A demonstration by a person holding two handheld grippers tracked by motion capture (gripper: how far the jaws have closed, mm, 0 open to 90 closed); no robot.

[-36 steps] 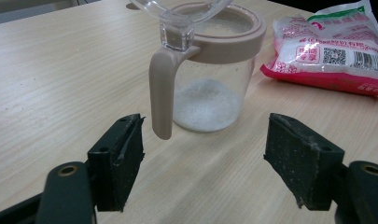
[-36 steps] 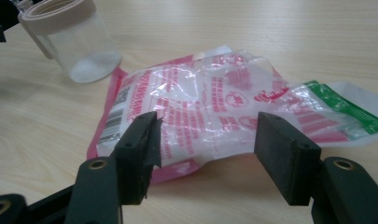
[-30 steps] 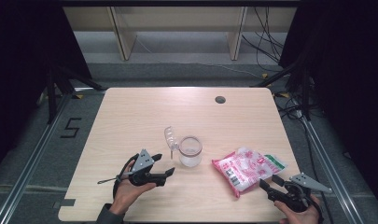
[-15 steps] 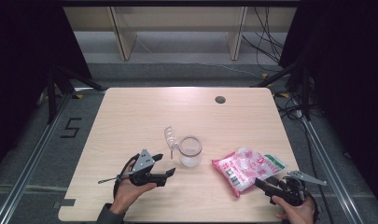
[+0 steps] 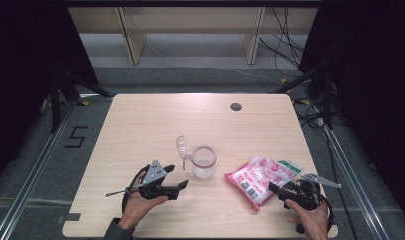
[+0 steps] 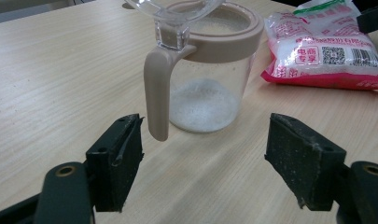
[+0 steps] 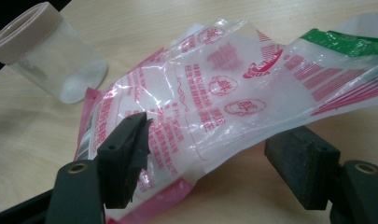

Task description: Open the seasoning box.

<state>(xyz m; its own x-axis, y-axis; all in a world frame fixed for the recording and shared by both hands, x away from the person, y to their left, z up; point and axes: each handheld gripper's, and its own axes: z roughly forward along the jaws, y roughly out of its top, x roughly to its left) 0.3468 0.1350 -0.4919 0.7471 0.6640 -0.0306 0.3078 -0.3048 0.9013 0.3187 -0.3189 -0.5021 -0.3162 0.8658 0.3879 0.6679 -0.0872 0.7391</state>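
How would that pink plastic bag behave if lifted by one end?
The pink bag would probably flop and sag: its clear film looks thin and crinkled. The glossy surface may slip. White contents bulked at one end would likely shift.

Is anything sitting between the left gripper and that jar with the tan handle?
Nothing visible: only bare table lies between the open left gripper and the jar. The sugar bag lies off to the side.

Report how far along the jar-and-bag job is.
Done: the jar already holds some white grains, its lid flipped up. In hand: the right gripper has just been opening, its jaws wide around the bag, not pressing it. The left gripper sits open facing the jar. Left, probably: closing the lid.
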